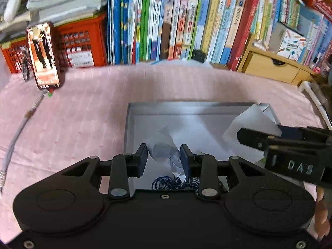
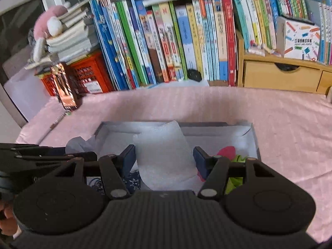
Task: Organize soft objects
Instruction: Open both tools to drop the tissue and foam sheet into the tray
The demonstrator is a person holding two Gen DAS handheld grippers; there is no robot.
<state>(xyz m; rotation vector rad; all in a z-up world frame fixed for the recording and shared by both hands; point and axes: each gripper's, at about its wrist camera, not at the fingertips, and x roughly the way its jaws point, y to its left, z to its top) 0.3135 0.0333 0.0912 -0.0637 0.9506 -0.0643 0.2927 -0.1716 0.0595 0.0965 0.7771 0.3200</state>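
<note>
Fingers of left gripper [image 1: 164,158] pinch crumpled plastic wrap [image 1: 160,148]; right gripper [image 2: 164,159] clamps white foam sheet [image 2: 164,151]. Both over grey box [image 1: 186,105], near edge. Step: packing. Next: lower, release inside.

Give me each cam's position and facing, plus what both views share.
Left wrist: sits on the left gripper, angled down over the grey box on the pink cloth, facing the bookshelf; its fingers pinch a translucent sheet; the right gripper enters at right, with fingers of a hand at the edge.
Right wrist: sits on the right gripper, same downward tilt toward the shelf; jaws straddle white foam wrap; the left gripper enters at left.
Shared: box, cloth, row of books, red crate.
</note>
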